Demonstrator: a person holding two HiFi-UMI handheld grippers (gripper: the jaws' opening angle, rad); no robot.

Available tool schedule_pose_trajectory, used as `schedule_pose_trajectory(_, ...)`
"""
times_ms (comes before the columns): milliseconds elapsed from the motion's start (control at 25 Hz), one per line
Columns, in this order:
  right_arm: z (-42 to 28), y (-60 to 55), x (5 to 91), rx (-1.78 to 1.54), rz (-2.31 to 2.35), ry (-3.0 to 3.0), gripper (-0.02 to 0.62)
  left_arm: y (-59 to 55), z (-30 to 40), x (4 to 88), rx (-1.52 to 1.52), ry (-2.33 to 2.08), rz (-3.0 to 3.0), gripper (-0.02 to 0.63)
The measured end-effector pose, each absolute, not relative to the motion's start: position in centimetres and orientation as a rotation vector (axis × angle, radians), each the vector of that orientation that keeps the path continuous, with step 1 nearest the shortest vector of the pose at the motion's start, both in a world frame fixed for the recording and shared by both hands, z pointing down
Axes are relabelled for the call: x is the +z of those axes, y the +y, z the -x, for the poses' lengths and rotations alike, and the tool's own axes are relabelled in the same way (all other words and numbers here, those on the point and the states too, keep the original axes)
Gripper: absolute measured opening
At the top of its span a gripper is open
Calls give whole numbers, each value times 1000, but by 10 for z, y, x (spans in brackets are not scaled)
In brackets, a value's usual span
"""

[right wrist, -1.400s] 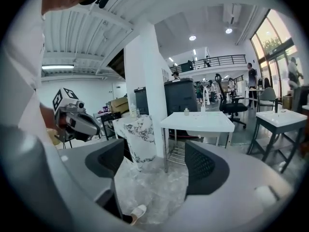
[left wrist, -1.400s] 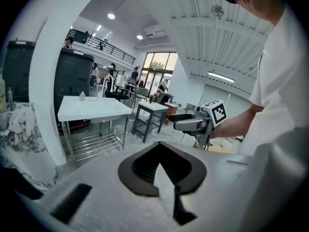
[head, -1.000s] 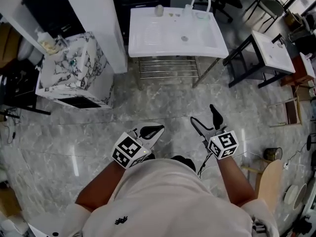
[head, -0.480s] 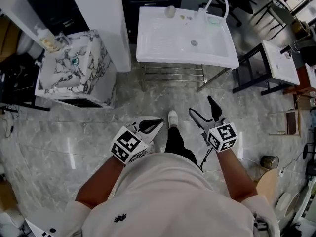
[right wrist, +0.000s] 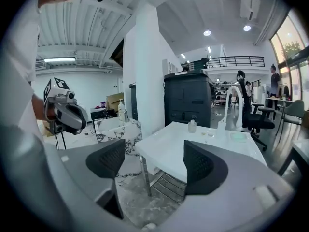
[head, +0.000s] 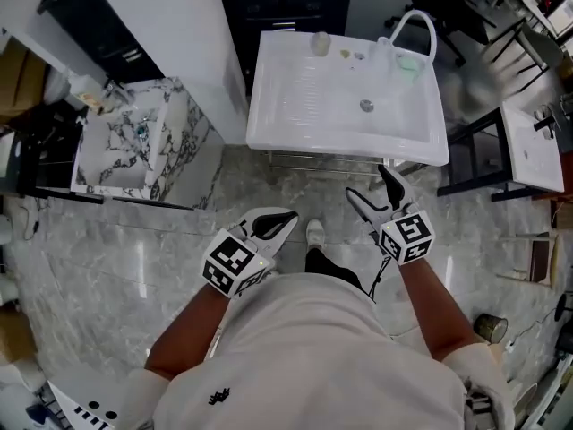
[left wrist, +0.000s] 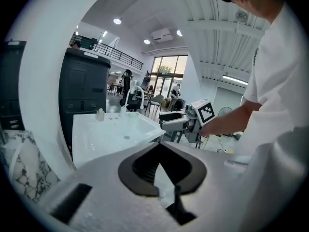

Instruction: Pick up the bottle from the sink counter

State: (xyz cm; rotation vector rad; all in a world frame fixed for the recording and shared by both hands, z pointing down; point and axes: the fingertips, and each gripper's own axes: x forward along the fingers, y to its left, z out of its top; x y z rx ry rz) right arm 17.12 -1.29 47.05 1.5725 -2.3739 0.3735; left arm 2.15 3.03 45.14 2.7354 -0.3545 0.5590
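Note:
A small pale bottle [head: 320, 41] stands at the back rim of the white sink counter [head: 295, 137], left of the curved faucet [head: 416, 25]. In the right gripper view the bottle [right wrist: 192, 125] is far ahead on the sink [right wrist: 164, 151]. In the left gripper view the bottle [left wrist: 100, 114] also stands far off. My right gripper [head: 369, 186] hovers just short of the sink's front edge. Its jaws are wide apart and closing, with nothing between them. My left gripper [head: 285, 219] is held over the floor to the left, with its jaw tips together and empty.
A marble-patterned basin unit [head: 134, 141] carrying a soap bottle [head: 85, 86] stands left of a white pillar [head: 179, 25]. A black stand with another basin [head: 528, 150] is at the right. A green dish [head: 407, 64] lies by the faucet. The person's shoe [head: 314, 233] is on the floor.
The person has stepped toward the sink, so it appears nearer and both grippers are closer to its front edge. The right jaws have narrowed slightly.

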Motion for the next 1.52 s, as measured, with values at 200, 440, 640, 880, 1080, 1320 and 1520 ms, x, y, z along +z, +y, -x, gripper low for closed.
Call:
schedule_pose_trajectory(200,-206,-73,471,332,-1486,-2415,391,-16,-62,448,556,-431,-2713,6)
schedule_pose_trajectory(440,-230,-131,480,318,-1409,-2454,388,-55,-95,446,533,-506,-2694,6)
schedule_pose_trajectory(640,-234,-167,496,337,-1386,-2442,385,-76,-96,443,498,-531,-2678,6)
schedule_pose_trajectory(880,-220,-198,497,334,-1408,-2403,385,-96,-75,435,502,-513,-2698,6)
schedule_pose_trajectory(1080,-213,-225,498,327,-1460,-2363,383,-103,-54,431,484,-473,-2714,6)
schedule_pose_trajectory(1320,-212,-267,512,332,-1483,-2342,387,-119,-32,433,501,-507,-2709,6)
schedule_pose_trajectory(1520,-222,-318,531,338,-1431,-2337,393,-149,-31,426,482,-617,-2695,6)
